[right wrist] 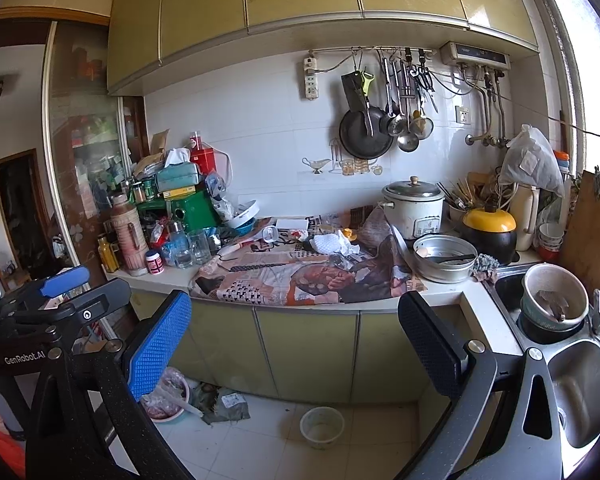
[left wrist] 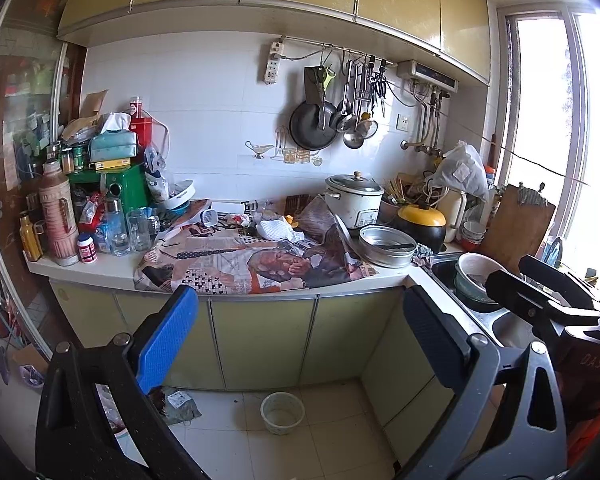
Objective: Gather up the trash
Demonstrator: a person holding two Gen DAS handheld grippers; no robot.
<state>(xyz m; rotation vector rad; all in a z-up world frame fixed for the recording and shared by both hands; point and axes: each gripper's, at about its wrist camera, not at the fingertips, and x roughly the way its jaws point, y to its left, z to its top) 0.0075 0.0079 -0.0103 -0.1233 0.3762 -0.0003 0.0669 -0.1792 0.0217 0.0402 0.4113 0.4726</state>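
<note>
Crumpled white paper trash (left wrist: 274, 229) (right wrist: 332, 245) lies on the newspaper (left wrist: 236, 264) (right wrist: 300, 276) spread over the counter. On the floor lie a white paper cup (left wrist: 282, 412) (right wrist: 321, 426), a grey-green wrapper (left wrist: 180, 402) (right wrist: 224, 402) and a pink bowl with a plastic bag (right wrist: 168, 396). My left gripper (left wrist: 300, 340) is open and empty, held back from the counter and above the floor. My right gripper (right wrist: 296, 344) is open and empty, also back from the counter. The right gripper shows at the right of the left wrist view (left wrist: 548, 292); the left gripper shows at the left of the right wrist view (right wrist: 66, 292).
The counter holds a rice cooker (left wrist: 354, 200) (right wrist: 414, 206), a steel pan (left wrist: 386, 245) (right wrist: 444, 258), a yellow-lidded pot (left wrist: 420, 220), jars and bottles at left (left wrist: 60, 216) (right wrist: 128, 232). A sink (right wrist: 572, 364) with stacked bowls (right wrist: 554, 300) is at right. Pans hang on the wall.
</note>
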